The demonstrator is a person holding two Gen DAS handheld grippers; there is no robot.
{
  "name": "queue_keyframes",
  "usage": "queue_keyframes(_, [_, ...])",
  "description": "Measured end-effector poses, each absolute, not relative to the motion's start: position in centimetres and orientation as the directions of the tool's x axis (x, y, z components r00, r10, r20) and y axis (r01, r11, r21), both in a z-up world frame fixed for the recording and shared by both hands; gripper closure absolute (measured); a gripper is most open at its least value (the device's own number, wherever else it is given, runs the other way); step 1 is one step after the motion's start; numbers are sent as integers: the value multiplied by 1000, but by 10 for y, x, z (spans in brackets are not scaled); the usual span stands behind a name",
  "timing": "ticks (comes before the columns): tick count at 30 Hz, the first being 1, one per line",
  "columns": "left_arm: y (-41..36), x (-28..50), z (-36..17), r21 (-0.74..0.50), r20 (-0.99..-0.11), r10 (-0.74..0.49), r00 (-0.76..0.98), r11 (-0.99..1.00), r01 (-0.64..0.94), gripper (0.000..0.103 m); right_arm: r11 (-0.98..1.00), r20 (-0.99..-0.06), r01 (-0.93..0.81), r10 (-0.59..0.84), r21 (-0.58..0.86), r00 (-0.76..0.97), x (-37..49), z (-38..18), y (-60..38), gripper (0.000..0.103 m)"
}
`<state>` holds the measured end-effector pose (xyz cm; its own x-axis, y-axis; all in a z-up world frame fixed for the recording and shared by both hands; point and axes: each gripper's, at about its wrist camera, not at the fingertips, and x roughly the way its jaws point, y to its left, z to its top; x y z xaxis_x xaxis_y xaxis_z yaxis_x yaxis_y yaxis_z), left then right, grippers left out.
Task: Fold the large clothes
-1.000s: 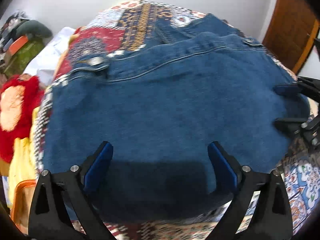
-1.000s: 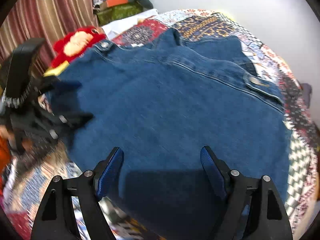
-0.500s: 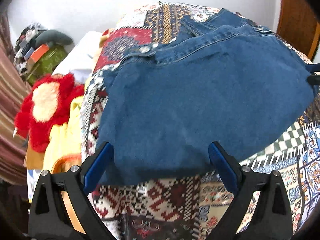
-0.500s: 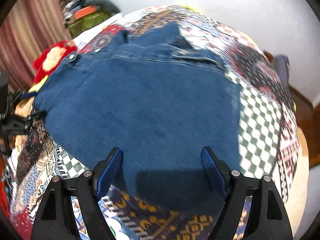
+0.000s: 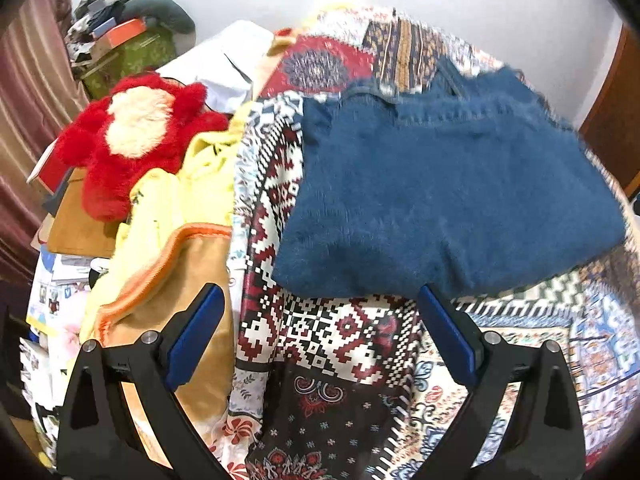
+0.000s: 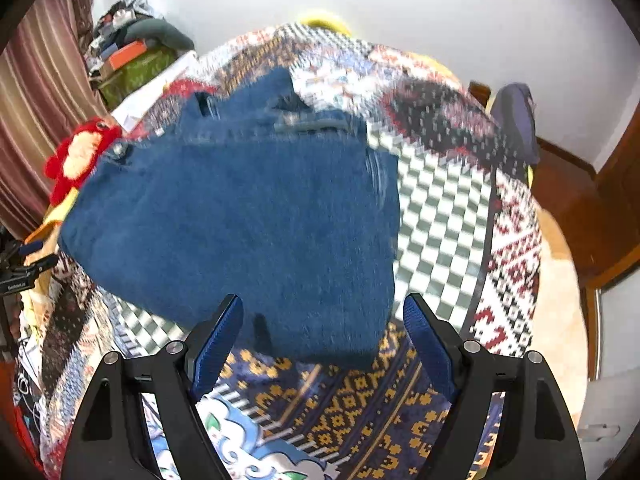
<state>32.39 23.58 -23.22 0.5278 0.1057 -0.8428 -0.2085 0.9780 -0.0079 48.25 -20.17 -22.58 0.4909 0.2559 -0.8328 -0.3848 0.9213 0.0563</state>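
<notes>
A blue denim garment lies folded and flat on a bed covered by a patchwork quilt. In the left wrist view it fills the upper right, with its near edge just beyond the fingertips. My left gripper is open over the quilt, nothing between its blue pads. The right wrist view shows the same denim garment in the middle. My right gripper is open above the garment's near edge and holds nothing. The other gripper shows at the far left edge of that view.
A red plush toy and yellow and tan cloth sit left of the bed. Boxes and clutter are stacked by a striped curtain. The right wrist view has a dark chair, wooden floor and a door on the right.
Both grippers have drawn back and up from over the denim toward the near edge of the bed. The garment looks smaller and farther, and more quilt shows in front of it.
</notes>
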Motion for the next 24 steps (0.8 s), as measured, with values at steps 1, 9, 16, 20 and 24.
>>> queue_keyframes(1, [236, 321, -227, -13, -834, 109, 541, 976, -217, 5, 918, -819, -393, 265, 52, 509, 481, -217, -197, 22])
queue_keyframes(9, [234, 321, -212, -168, -788, 43, 615, 945, -282, 3, 857, -740, -512, 379, 54, 556, 466, -185, -138, 22])
queue_keyframes(16, [208, 338, -250, -337, -789, -150, 595, 916, -216, 3, 812, -775, -583, 361, -12, 519, 462, -223, -87, 22])
queue_keyframes(20, [202, 355, -279, -446, -788, -269, 553, 870, -211, 3, 795, -828, -604, 302, -55, 473, 472, -261, -72, 22])
queue_keyframes(24, [207, 367, -302, -581, -741, -378, 555, 775, -249, 3, 801, -847, -599, 300, -27, 439, 479, -286, -74, 22])
